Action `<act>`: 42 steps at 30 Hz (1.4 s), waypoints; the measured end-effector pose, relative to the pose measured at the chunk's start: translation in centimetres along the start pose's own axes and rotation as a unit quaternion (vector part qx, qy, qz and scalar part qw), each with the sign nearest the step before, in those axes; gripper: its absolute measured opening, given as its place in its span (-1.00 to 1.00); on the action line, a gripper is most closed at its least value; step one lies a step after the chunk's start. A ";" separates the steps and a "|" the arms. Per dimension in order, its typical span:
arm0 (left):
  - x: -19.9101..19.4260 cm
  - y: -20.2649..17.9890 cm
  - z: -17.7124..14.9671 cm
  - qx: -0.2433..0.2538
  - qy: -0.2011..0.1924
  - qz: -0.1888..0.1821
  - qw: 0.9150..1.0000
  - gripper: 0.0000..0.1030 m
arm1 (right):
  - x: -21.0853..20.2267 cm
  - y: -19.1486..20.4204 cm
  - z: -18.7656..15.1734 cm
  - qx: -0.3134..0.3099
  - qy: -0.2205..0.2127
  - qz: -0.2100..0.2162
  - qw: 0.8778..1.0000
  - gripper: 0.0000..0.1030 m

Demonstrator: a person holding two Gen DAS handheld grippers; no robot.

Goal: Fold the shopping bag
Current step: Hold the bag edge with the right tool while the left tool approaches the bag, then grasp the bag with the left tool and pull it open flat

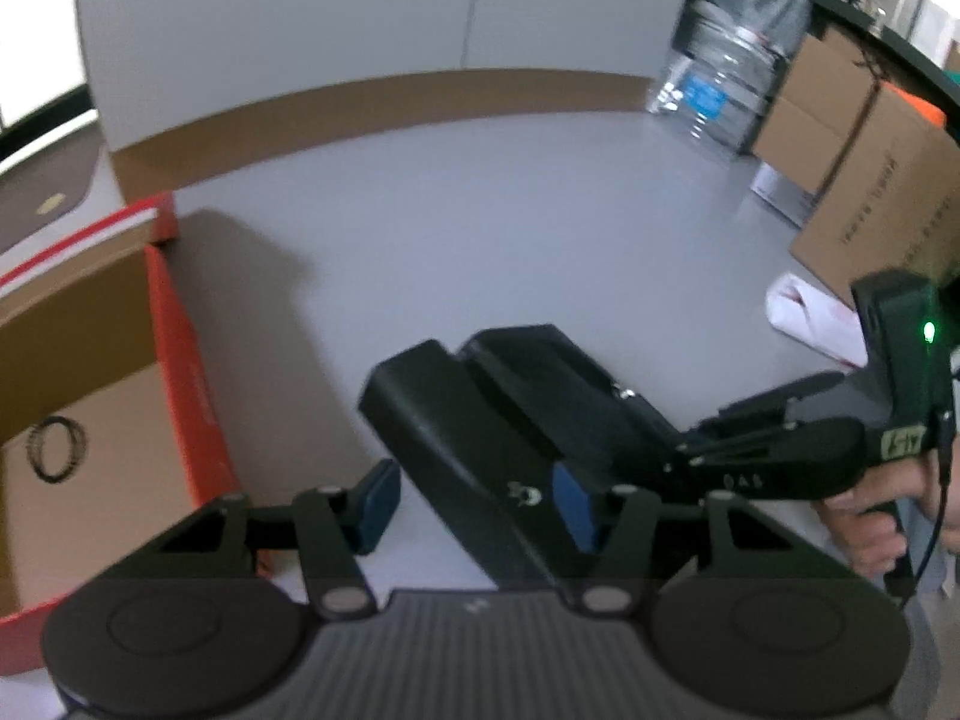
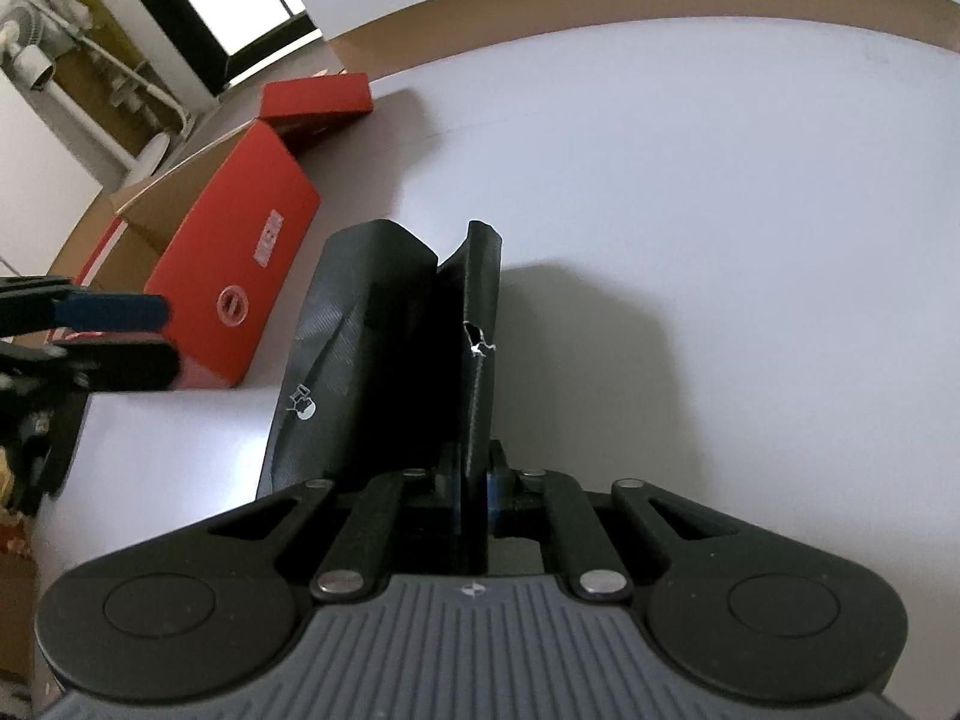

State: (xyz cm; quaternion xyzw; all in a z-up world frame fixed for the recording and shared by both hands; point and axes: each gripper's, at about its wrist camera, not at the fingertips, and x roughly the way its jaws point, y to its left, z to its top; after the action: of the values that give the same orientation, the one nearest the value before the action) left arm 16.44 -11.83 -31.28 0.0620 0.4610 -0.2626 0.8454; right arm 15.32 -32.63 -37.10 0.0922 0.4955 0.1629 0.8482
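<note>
The black shopping bag lies part-folded on the grey table, its flaps standing up like a trough. A small white logo shows on its side. My left gripper is open, its blue pads either side of the bag's near edge, the left pad clear of the fabric. My right gripper is shut on the bag's upright right flap. In the left wrist view the right gripper comes in from the right, held by a person's hand. The left gripper shows at the right wrist view's left edge.
An open red cardboard box with a black ring inside stands left of the bag, its red lid behind it. Brown boxes, water bottles and a white wad are at the right.
</note>
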 end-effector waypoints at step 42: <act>6.4 -7.1 -2.7 0.075 0.078 -0.091 0.990 -0.15 | 0.3 0.1 -1.8 0.076 0.027 0.039 0.996 -0.85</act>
State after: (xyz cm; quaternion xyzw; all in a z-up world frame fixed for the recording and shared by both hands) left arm 13.68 -19.43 -36.97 0.1034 0.5085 -0.3665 0.7723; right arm 13.92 -32.45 -38.20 0.1716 0.5249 0.1599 0.8182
